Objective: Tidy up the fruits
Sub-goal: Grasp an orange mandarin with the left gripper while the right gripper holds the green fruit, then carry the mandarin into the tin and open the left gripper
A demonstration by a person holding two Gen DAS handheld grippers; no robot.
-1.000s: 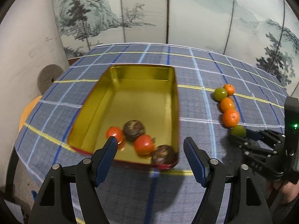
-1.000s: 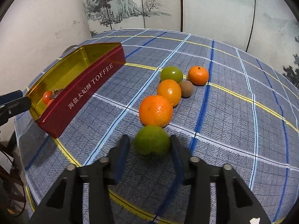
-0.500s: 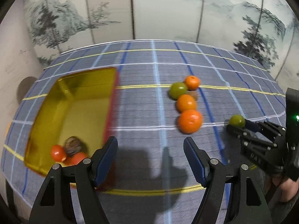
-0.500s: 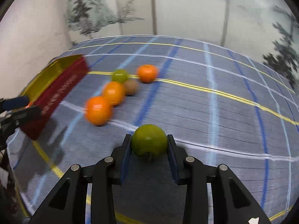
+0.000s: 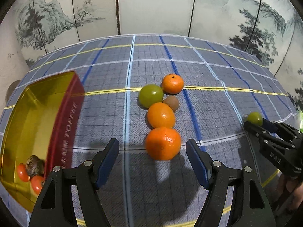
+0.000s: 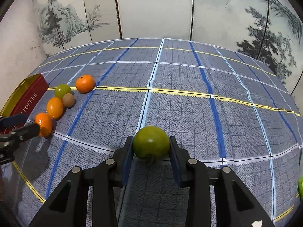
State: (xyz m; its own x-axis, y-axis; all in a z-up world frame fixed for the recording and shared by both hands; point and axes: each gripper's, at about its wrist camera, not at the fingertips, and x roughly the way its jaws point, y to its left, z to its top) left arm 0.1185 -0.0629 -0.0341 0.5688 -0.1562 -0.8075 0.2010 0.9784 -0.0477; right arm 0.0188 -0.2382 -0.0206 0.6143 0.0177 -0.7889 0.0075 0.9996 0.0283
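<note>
Fruit in right gripper (image 6: 151, 152): we hold the green fruit (image 6: 151, 142) clamped between both pads, lifted over the bench's middle.
Left gripper (image 5: 152, 159): jaws apart, nearest orange (image 5: 163, 143) between the tips.
Advice: we should lower further, centre the pads, close gently.
Tin (image 5: 34, 102): at the bench's left edge.

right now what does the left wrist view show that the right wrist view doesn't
Only the left wrist view shows inside the tin: two red fruits and a dark one in its near corner. It also shows the open left gripper closing on the nearest orange.

Only the right wrist view shows the green fruit close up, clamped in the right gripper, stem down.

Both show the fruit row on the cloth: oranges, a green fruit and a kiwi, plus the tin's red TOFFEE side.
</note>
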